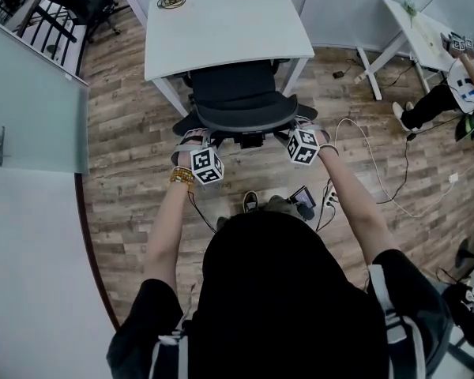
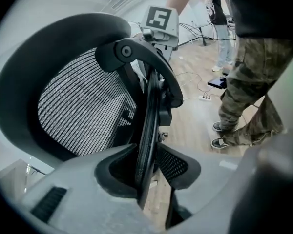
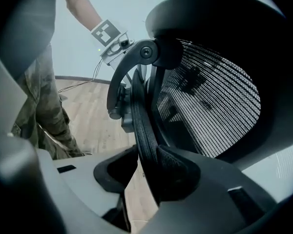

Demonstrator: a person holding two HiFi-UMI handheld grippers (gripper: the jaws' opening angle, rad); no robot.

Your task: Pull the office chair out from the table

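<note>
Clamping the backrest (image 1: 245, 115) at its two side edges, the left hand-held gripper (image 2: 147, 165) and the right hand-held gripper (image 3: 145, 168) each pinch the thin rim between their pads. This even hold on both sides should keep the pull straight. The office chair (image 1: 238, 85) sits tucked against the near edge of the white counter (image 1: 221, 22), seat partly beneath it, not yet drawn out.

The office chair (image 1: 241, 105) is black, with a mesh backrest (image 2: 83, 106) in a dark curved frame. It stands upright on the wood floor with its backrest on the near side. Its seat reaches partly under the near edge of the white rectangular table (image 1: 221, 22), between the table legs.
</note>
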